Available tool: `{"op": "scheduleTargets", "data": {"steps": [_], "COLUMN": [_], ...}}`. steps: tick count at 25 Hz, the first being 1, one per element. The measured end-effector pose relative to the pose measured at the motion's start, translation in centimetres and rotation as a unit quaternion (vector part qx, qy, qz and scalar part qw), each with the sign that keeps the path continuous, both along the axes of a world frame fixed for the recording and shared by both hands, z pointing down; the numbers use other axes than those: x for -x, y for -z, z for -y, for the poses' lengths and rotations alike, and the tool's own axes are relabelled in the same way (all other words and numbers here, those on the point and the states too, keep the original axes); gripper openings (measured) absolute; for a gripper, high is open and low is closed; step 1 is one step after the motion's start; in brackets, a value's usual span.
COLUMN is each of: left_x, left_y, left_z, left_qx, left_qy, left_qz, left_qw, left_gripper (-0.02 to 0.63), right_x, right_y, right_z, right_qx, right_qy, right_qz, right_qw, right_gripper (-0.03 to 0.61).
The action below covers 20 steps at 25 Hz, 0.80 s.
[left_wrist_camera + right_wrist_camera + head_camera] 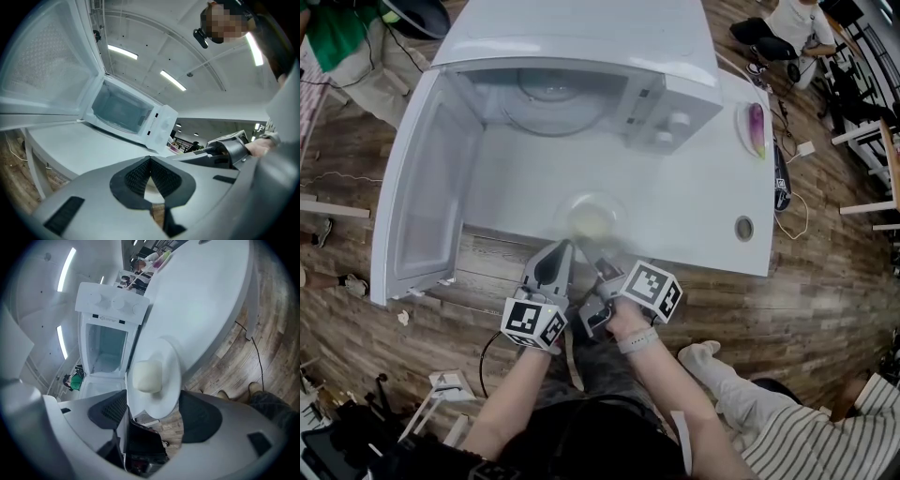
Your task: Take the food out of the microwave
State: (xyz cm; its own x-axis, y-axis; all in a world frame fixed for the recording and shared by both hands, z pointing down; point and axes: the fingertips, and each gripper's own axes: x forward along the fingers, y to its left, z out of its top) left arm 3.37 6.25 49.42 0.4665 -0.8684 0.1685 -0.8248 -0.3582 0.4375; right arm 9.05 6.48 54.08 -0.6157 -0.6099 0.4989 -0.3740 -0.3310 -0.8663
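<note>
**Plate and bun out of the microwave, held by the right hand-held gripper**

The right hand-held gripper [153, 400] has its jaws set wide. They pinch a small white plate [165, 392] across its width, with the rim against both pads. One pale bun [147, 376] sits on the plate just beyond the jaw tips. The left hand-held gripper [150, 161] has its jaws pressed together at the tips, with nothing between the pads. In the head view its tip lies just beside the plate's near-left rim.

The right gripper view shows the plate and bun sharply, partly over the front edge of the bench [201, 301] and partly over the wooden floor [234, 362]. The head view shows them only as a blur near that front edge. They are outside the microwave [581, 37] and in front of its open cavity.

The left gripper view shows the cavity straight on, the door [42, 70] swung out to the left, and the other hand-held gripper at its right edge.

Only the head view shows the far right end of the bench. A second plate [741, 112] there carries a piece of purple food [757, 129]. A small round thing [743, 228] lies near the front right edge. Both are well apart from the hand-held grippers.

In all there are two hand-held grippers, one microwave, two plates and one bun.
</note>
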Motion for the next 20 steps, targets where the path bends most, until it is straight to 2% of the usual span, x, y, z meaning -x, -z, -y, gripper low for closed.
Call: {"op": "scheduleTargets", "data": {"steps": [6, 20], "left_x": [0.3, 0.3], "left_y": [-0.1, 0.0], "left_z": [-0.2, -0.7], "left_qx": [0.002, 0.003], "left_qy": [0.000, -0.016], "left_qz": [0.002, 0.009], "left_qw": [1.0000, 0.9998], "left_gripper": [0.009, 0.009], "right_x": [-0.2, -2.5], "right_y": [-0.3, 0.4], "right_z": [-1.2, -4.3], "right_qx": [-0.003, -0.025], "right_qy": [0.014, 0.042], "right_qz": [-0.001, -0.047], "right_qw": [1.000, 0.998], "right_gripper": [0.341, 0.326]}}
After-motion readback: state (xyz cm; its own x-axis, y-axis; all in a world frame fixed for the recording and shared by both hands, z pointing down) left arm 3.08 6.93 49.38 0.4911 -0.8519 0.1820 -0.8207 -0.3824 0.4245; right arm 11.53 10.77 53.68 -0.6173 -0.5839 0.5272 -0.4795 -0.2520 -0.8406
